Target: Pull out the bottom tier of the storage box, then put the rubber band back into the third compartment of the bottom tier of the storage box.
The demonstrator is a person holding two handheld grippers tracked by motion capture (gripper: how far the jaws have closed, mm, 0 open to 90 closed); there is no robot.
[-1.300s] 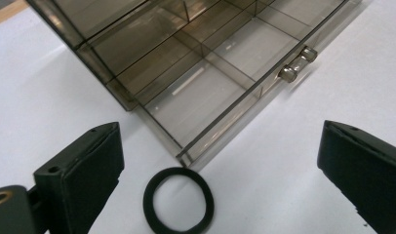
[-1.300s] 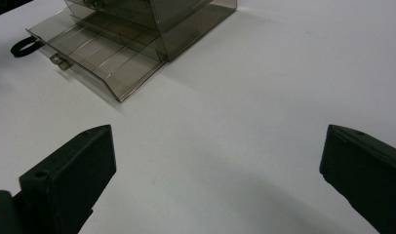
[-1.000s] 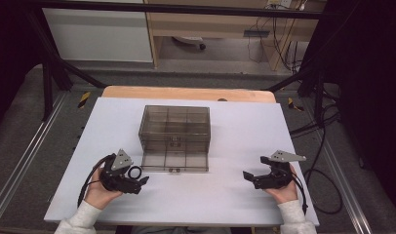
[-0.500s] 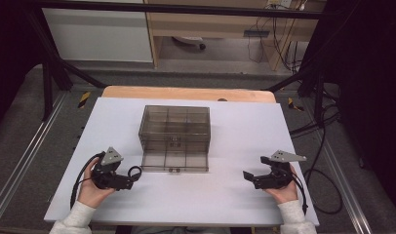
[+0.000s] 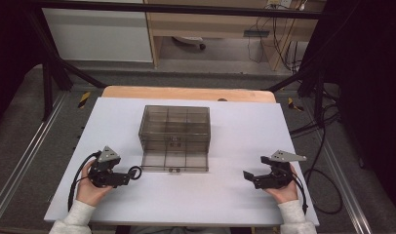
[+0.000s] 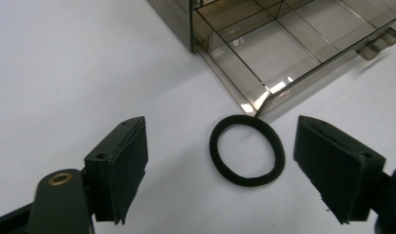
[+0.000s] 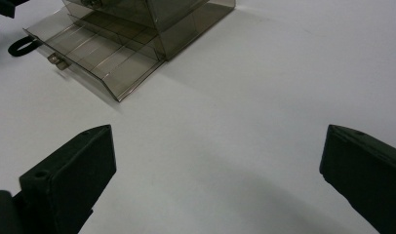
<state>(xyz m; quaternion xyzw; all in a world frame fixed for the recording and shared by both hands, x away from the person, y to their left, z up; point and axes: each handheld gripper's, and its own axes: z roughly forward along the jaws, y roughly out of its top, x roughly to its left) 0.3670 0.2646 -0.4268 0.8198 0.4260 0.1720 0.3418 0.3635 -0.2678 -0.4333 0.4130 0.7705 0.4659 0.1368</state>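
A black elastic ring [image 6: 247,150] lies flat on the white table, just off the front left corner of a smoky clear drawer box [image 5: 174,127]. The box's bottom drawer [image 5: 174,162] is pulled out, and its compartments [image 6: 284,46] look empty. My left gripper [image 6: 220,141] is open, with the ring between its jaws and touching neither pad. Those jaws have just been closing. In the high view the left gripper [image 5: 124,176] sits left of the ring [image 5: 134,171]. My right gripper [image 5: 249,176] rests at the table's right front, jaws wide open [image 7: 218,141] on nothing.
The white tabletop [image 5: 235,126] has free room on both sides of the box. A wooden edge [image 5: 186,92] runs along the back. Black frame posts and cables [image 5: 323,146] stand off the table at the right. The ring [image 7: 20,46] and drawer [image 7: 103,53] also appear far off in the right gripper view.
My left gripper has drawn back to the left, away from the drawer front, leaving the ring lying ahead of its jaws. The right gripper has stayed put.
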